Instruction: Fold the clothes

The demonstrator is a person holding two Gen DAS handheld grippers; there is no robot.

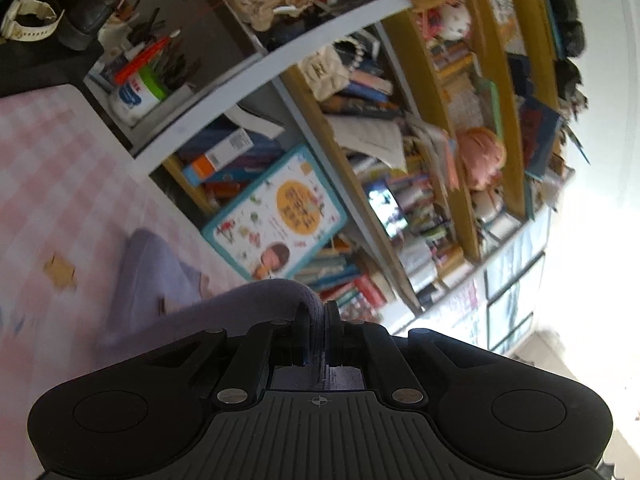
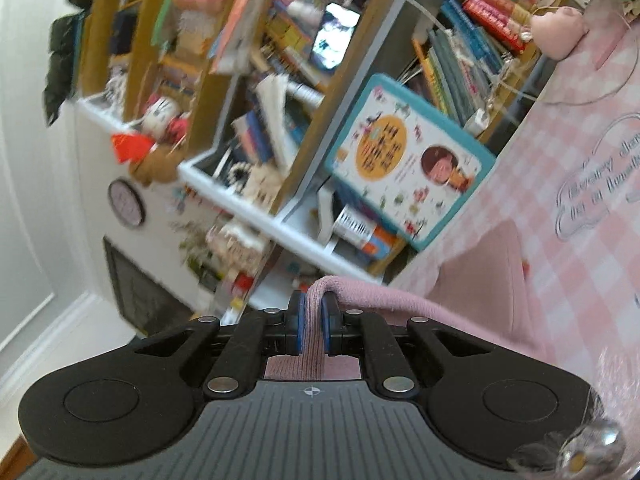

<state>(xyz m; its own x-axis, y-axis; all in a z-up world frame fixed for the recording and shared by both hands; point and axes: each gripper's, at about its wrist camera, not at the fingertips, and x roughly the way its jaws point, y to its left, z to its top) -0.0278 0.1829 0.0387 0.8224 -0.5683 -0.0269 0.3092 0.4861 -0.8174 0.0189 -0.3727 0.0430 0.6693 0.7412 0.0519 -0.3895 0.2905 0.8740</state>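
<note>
A: The left gripper (image 1: pixel 319 312), low centre of its frame, has its jaws pinched tight on a fold of knit garment (image 1: pixel 160 280) that looks lavender in that view.

B: And the right gripper (image 2: pixel 313 312)?

A: Clamped the same way, blue pads pressed onto a ribbed edge of the garment (image 2: pixel 472 280), which reads pink there. Whether both hold one piece, I cannot tell.

B: Where does the cloth lie?

A: It trails from each grip down onto the pink checked bedspread (image 1: pixel 48 168), lower left in the left view, lower right in the right view (image 2: pixel 580 208).

B: What fills the rest?

A: A crowded bookshelf (image 1: pixel 400 128) tilted across both frames, with a teal-bordered picture book (image 1: pixel 276 212) leaning against it mid-frame, just beside the bedspread. In the right view a lit phone (image 2: pixel 334 36) sits on the shelf, upper centre.
</note>
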